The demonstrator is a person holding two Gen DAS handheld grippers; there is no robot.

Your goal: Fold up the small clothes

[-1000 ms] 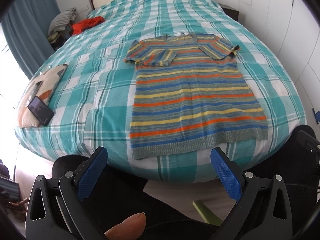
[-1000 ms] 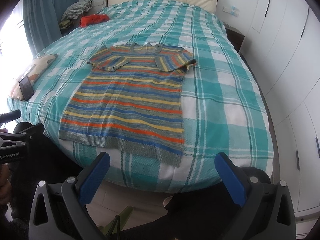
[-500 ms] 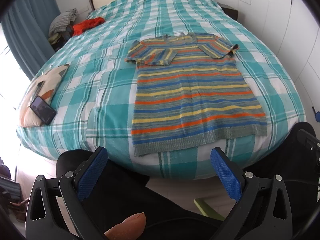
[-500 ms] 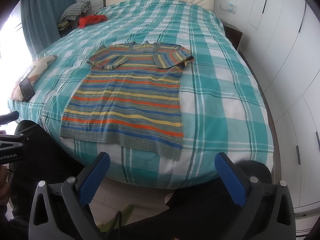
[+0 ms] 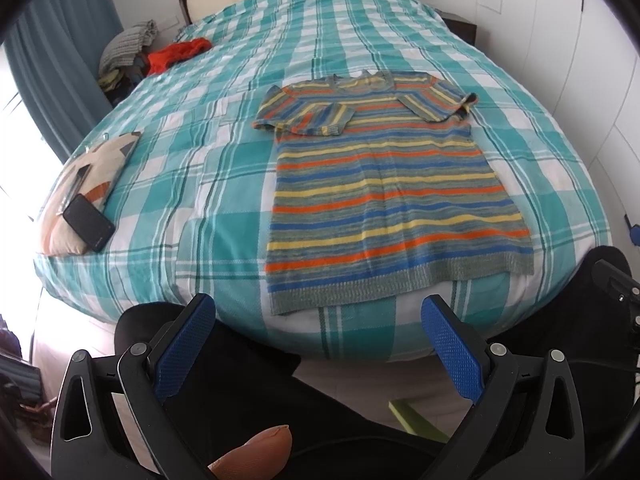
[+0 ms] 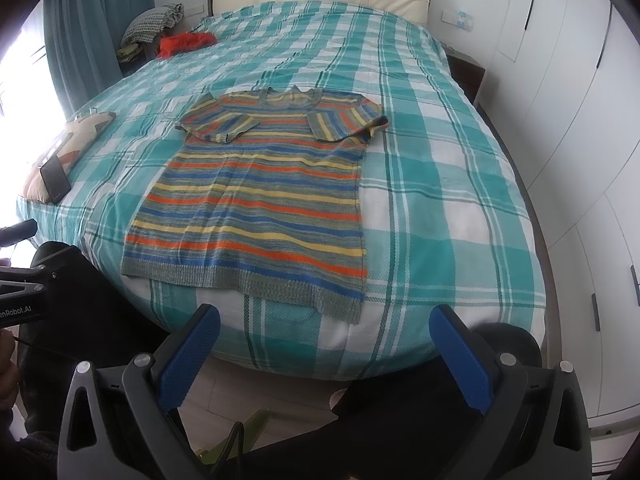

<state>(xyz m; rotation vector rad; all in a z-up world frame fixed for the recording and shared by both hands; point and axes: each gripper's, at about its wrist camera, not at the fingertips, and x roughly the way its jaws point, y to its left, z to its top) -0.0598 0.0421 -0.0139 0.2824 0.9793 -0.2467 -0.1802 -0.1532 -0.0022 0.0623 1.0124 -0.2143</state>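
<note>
A striped knit T-shirt point(image 5: 384, 192) in orange, yellow, blue and grey lies flat on the teal plaid bed point(image 5: 180, 184), hem toward me, both short sleeves folded in over the chest. It also shows in the right wrist view point(image 6: 260, 200). My left gripper point(image 5: 318, 320) is open and empty, held off the bed's near edge below the hem. My right gripper point(image 6: 324, 330) is open and empty, also off the near edge, below the hem's right corner.
A black phone point(image 5: 89, 222) lies on a beige cushion point(image 5: 92, 184) at the bed's left edge. A red garment point(image 5: 176, 54) and a pile of clothes point(image 5: 128, 40) sit at the far left. White wardrobes point(image 6: 580, 128) line the right side.
Both grippers have drawn back and up a little from the bed, so the shirt sits slightly higher in both views. Both stay open. The shirt has not moved.
</note>
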